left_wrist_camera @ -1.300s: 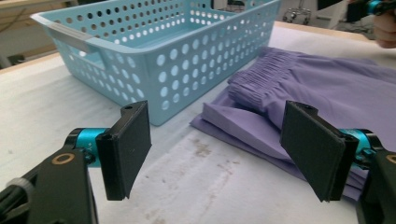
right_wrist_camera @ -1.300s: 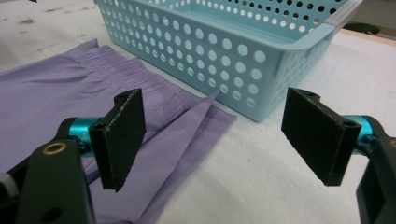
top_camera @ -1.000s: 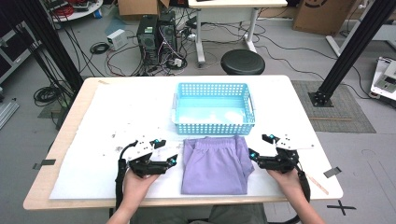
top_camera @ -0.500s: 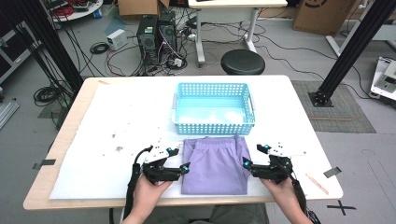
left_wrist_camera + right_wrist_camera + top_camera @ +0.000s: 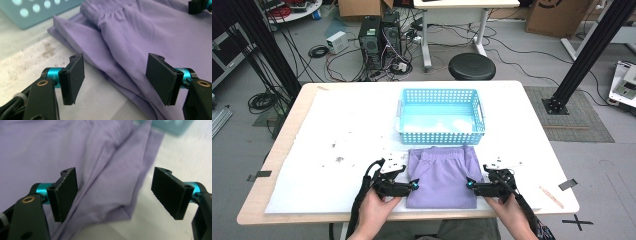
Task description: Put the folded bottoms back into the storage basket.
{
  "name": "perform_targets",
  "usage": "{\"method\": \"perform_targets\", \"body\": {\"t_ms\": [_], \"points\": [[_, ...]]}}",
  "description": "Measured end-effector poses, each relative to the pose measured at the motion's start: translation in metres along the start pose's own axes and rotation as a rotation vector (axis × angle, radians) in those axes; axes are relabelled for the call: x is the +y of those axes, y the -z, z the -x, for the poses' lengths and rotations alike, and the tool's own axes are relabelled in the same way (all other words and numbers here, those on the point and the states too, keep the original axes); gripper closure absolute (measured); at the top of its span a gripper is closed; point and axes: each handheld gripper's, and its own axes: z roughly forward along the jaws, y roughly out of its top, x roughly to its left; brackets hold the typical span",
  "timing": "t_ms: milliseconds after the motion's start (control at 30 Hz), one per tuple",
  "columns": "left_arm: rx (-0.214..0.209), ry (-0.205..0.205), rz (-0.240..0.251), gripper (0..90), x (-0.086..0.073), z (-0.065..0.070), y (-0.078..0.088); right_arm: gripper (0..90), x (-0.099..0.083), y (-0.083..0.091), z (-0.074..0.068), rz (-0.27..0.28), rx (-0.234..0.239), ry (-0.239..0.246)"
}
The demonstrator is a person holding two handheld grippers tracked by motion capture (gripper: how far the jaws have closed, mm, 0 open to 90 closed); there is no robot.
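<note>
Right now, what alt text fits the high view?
A person holds the open left gripper and right gripper at either side of folded purple shorts near the table's front edge. A blue basket sits just behind the shorts.

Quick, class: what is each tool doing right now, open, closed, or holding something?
Left tool: open, holding nothing, at the purple shorts' left edge.
Right tool: open, holding nothing, at their right edge.
</note>
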Motion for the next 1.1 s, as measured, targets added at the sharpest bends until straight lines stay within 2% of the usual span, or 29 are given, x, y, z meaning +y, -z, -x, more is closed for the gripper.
{"method": "perform_targets", "body": {"t_ms": [67, 200, 267, 300, 400, 433, 467, 533, 567, 633, 767, 867, 967, 1100], "points": [[0.000, 0.016, -0.027, 31.2, 0.000, -0.002, -0.003, 20.7, -0.001, -0.004, 0.003, -0.045, 0.020, -0.037], [-0.014, 0.033, -0.052, 33.9, 0.001, -0.002, -0.006, 20.5, -0.001, -0.005, 0.002, -0.044, 0.017, -0.054], [-0.014, 0.072, -0.049, 34.1, 0.001, -0.003, -0.006, 21.0, 0.000, -0.005, 0.001, -0.046, 0.021, -0.069], [-0.014, 0.072, -0.049, 34.1, 0.001, -0.003, -0.006, 21.8, 0.000, -0.006, 0.001, -0.046, 0.021, -0.069], [-0.007, 0.110, -0.047, 34.1, 0.002, -0.001, -0.007, 29.1, 0.000, -0.005, -0.001, -0.041, 0.027, -0.059], [-0.007, 0.110, -0.047, 34.1, 0.002, -0.001, -0.007, 31.6, 0.000, -0.005, -0.001, -0.040, 0.025, -0.048], [-0.013, 0.134, -0.034, 34.2, 0.002, 0.002, -0.009, 33.5, 0.000, -0.006, -0.002, -0.039, 0.022, -0.043], [-0.035, 0.158, -0.028, 35.4, 0.003, 0.005, -0.011, 37.9, 0.001, -0.005, -0.003, -0.036, 0.028, -0.045], [-0.035, 0.158, -0.028, 37.1, 0.003, 0.005, -0.011, 37.9, 0.001, -0.005, -0.003, -0.036, 0.028, -0.045], [-0.021, 0.158, -0.027, 38.6, 0.004, 0.009, -0.013, 43.9, 0.001, -0.006, -0.004, -0.033, 0.038, -0.042], [0.010, 0.148, -0.032, 44.9, 0.003, 0.010, -0.011, 45.9, 0.000, -0.005, -0.004, -0.031, 0.044, -0.041], [0.032, 0.157, -0.039, 44.4, 0.000, 0.008, -0.004, 46.3, -0.001, -0.004, -0.002, -0.026, 0.056, -0.045], [0.044, 0.147, -0.042, 44.3, -0.001, 0.009, -0.003, 46.2, -0.001, -0.005, -0.003, -0.023, 0.051, -0.046], [0.059, 0.168, -0.033, 48.5, -0.001, 0.011, -0.006, 47.2, -0.001, -0.005, -0.006, -0.019, 0.036, -0.052]]}}
